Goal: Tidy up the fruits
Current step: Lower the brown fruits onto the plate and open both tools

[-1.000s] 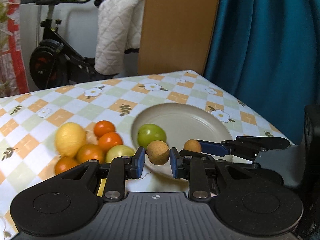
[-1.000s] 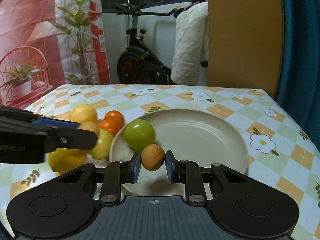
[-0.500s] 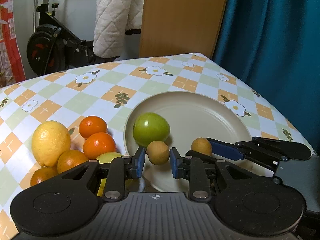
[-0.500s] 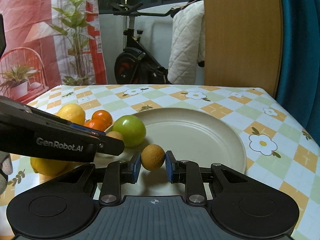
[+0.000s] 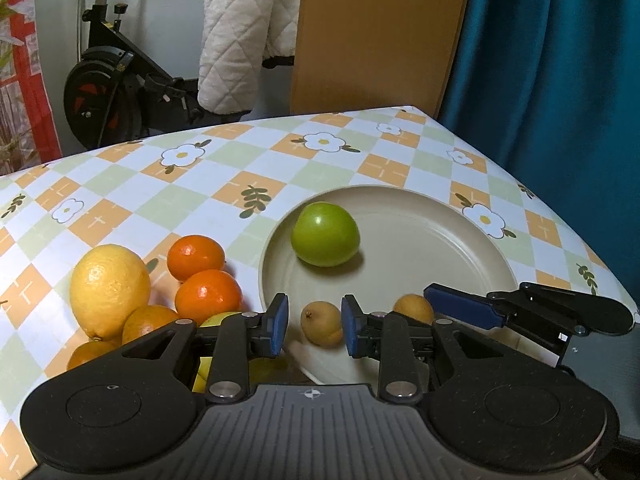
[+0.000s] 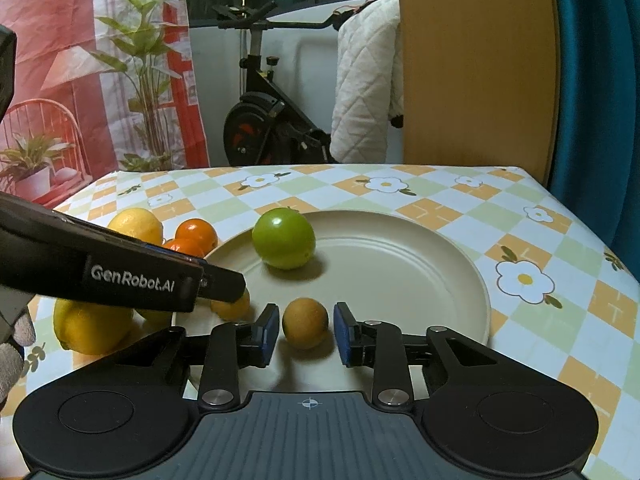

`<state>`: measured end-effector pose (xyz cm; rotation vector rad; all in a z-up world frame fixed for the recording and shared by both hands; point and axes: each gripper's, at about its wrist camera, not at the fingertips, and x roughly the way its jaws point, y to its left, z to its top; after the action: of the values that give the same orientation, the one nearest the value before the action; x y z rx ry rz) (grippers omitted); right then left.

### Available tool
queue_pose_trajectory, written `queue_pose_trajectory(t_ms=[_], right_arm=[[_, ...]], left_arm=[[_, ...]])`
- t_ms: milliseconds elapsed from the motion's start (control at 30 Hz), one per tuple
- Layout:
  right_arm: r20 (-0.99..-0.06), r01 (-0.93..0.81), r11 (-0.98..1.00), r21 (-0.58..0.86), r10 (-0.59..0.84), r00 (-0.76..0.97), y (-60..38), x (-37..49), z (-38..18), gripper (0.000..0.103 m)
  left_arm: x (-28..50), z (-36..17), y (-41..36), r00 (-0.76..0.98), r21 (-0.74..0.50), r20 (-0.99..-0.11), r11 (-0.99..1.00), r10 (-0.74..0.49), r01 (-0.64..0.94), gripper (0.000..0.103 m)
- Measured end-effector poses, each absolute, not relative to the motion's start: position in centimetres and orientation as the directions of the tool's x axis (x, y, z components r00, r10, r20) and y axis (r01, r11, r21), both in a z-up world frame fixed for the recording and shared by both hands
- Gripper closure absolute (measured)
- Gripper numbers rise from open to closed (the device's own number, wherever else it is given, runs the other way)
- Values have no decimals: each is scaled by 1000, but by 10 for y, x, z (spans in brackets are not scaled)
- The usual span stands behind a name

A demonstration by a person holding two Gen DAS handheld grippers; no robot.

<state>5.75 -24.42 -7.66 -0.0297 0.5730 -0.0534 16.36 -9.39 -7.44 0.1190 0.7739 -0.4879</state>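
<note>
A beige plate (image 5: pixel 448 240) (image 6: pixel 420 280) holds a green apple (image 5: pixel 325 234) (image 6: pixel 285 238). My left gripper (image 5: pixel 314 324) is open over the plate's near rim; a small brown fruit (image 5: pixel 322 323) lies on the plate between its pads, close to the right one. My right gripper (image 6: pixel 306 330) is open too, with a second small brown fruit (image 6: pixel 305 323) resting on the plate between its pads. This fruit also shows in the left wrist view (image 5: pixel 414 309), beside the right gripper's blue pad. The left gripper's fruit shows partly hidden in the right wrist view (image 6: pixel 232 308).
Left of the plate lie a lemon (image 5: pixel 109 290) (image 6: pixel 136 226), several oranges (image 5: pixel 208 296) (image 6: pixel 196 232) and a yellow-green fruit (image 5: pixel 218 318). The checkered table (image 5: pixel 200 184) ends close at the right. An exercise bike (image 6: pixel 272 120), a wooden board and a blue curtain stand behind.
Both grippers have lowered to the plate and opened. Each small brown fruit, held before, now rests on the plate between open pads.
</note>
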Motion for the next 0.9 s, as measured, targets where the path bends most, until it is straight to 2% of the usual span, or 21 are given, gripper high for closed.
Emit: queue_pose_trajectory(t_ms=[133,500,567,900], right_arm=[[-534,47,998,-42,-63,843,-244,54,-75,67],[-484,26,998,-58,-51,874,-230,38,-66,58],[-475,25,998,-61,-51,878,-227,35,-65,57],[-452,-36,996,-78,-3,892,-203,23,-63,57]], left_arm=[[161,-70,-92,621,-71,-686,884,-379,462,62],[142,-53,-79,649,-83,-647,883,-401,463,55],[137,-50,-74,655,-84,-641,884,-401,459,48],[110,-36,-33,711,-114,-596,916,-373,385,48]])
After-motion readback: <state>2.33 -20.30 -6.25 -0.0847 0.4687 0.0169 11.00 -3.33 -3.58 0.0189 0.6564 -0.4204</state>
